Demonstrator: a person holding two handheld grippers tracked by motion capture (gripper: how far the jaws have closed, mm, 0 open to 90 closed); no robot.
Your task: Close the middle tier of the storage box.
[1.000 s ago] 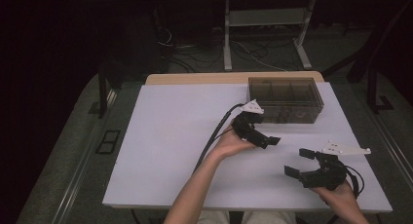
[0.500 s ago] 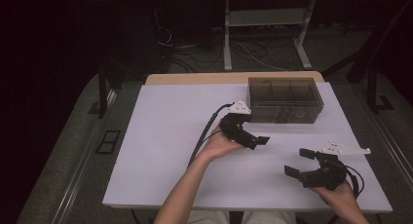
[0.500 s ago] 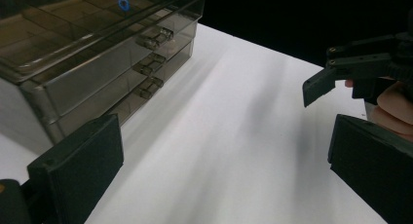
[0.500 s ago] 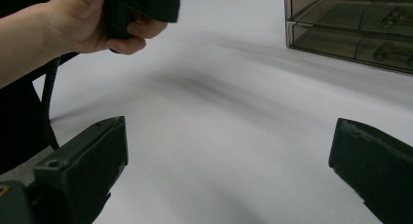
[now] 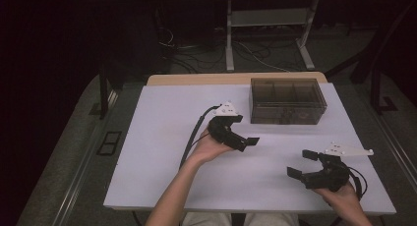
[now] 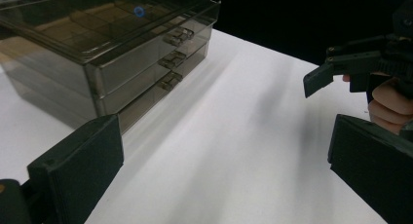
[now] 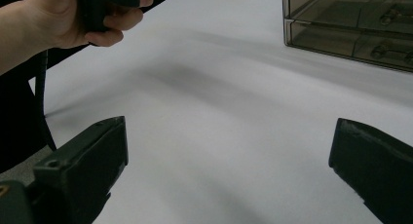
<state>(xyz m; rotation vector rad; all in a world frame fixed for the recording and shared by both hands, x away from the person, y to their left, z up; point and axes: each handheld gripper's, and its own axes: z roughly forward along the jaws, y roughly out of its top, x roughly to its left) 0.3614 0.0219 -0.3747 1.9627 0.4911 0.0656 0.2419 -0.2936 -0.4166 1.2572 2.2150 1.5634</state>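
1. Your left claw (image 5: 248,137) hangs over the middle of the white surface (image 5: 157,152), jaws spread wide and gripping nothing.
2. It points toward the drawer box (image 5: 287,100), which stands at the far right of the surface, well apart from both claws.
3. In the left gripper view, the box (image 6: 104,53) shows three stacked drawers, all pushed in.
4. Your right claw (image 5: 301,163) sits near the front right edge, jaws released and empty.
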